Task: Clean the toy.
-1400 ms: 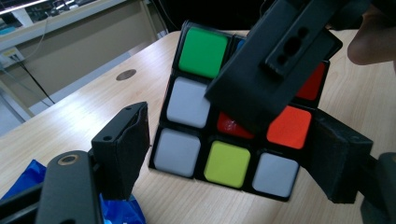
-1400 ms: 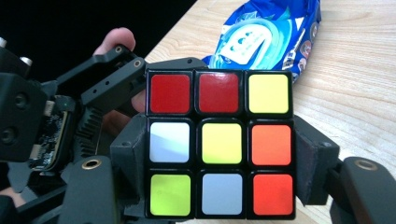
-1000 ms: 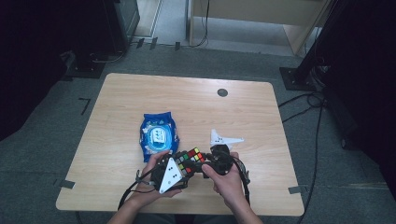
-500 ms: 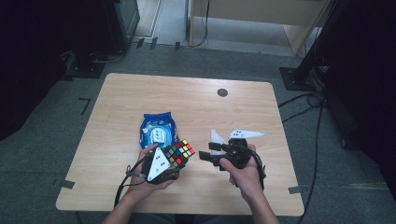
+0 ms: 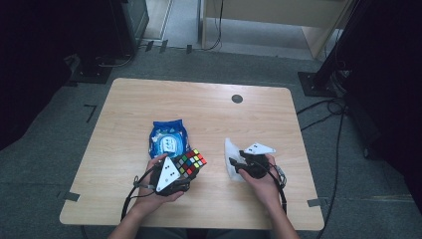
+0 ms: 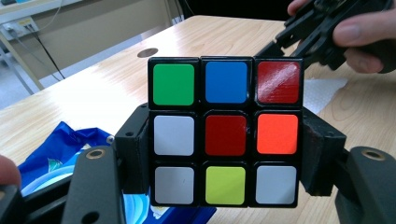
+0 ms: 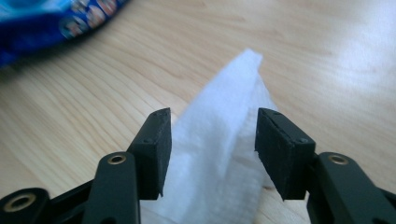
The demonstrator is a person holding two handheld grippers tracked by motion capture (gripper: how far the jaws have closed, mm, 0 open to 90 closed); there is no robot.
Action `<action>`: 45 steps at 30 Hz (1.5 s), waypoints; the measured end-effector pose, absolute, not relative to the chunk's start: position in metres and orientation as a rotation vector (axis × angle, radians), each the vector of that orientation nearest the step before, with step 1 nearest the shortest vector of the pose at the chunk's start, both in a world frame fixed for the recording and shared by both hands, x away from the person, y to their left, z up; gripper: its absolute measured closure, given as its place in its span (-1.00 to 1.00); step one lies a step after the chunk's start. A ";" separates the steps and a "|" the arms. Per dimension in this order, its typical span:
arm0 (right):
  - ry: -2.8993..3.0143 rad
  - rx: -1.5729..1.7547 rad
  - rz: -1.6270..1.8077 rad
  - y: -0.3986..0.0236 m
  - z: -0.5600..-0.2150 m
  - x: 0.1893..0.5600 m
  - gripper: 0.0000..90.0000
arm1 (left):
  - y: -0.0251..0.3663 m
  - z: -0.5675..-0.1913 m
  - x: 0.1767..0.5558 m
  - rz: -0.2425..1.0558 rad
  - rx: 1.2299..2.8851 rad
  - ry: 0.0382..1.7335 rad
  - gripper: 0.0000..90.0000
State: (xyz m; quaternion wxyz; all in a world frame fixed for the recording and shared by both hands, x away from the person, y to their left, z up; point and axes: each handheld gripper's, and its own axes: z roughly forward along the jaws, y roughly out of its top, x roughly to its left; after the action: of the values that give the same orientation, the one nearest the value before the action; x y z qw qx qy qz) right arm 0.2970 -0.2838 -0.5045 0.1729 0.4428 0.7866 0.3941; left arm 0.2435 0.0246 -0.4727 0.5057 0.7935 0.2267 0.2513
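My left gripper (image 5: 188, 169) is shut on a scrambled Rubik's cube (image 5: 192, 163), held just above the table's front. In the left gripper view the cube (image 6: 225, 135) is pinched by its sides, with a red centre facing the camera. My right gripper (image 5: 234, 167) is down at a white wipe (image 5: 229, 151) lying right of the cube. In the right gripper view a raised fold of the wipe (image 7: 219, 154) stands between the jaws of my right gripper (image 7: 210, 151). The jaws have just been closing around it, and small gaps still show at the pads.
A blue pack of wipes (image 5: 168, 139) lies on the wooden table (image 5: 149, 99) just beyond the cube. A round dark cable hole (image 5: 237, 98) sits near the table's far edge. Cables trail from both grippers over the front edge.
My right gripper has left the cube, swung right and dropped onto the white wipe. My left gripper has kept the cube and shifted slightly left.
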 end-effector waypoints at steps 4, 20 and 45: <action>2.223 1.284 1.078 -0.286 -0.512 0.298 0.28 | 0.025 -0.472 0.243 0.603 1.915 0.546 -0.25; 2.140 1.221 1.325 -0.277 -0.473 0.278 1.00 | 0.026 -0.472 0.245 0.573 1.898 0.571 -0.25; 2.067 1.110 1.432 -0.233 -0.461 0.253 0.99 | 0.017 -0.456 0.227 0.536 1.830 0.438 -0.24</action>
State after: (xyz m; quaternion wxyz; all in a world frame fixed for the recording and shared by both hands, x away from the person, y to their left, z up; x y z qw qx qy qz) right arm 0.2527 -0.2332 -0.4606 0.1951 0.3962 0.7376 0.5108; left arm 0.2272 0.0173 -0.4564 0.5585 0.7759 0.1857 0.2272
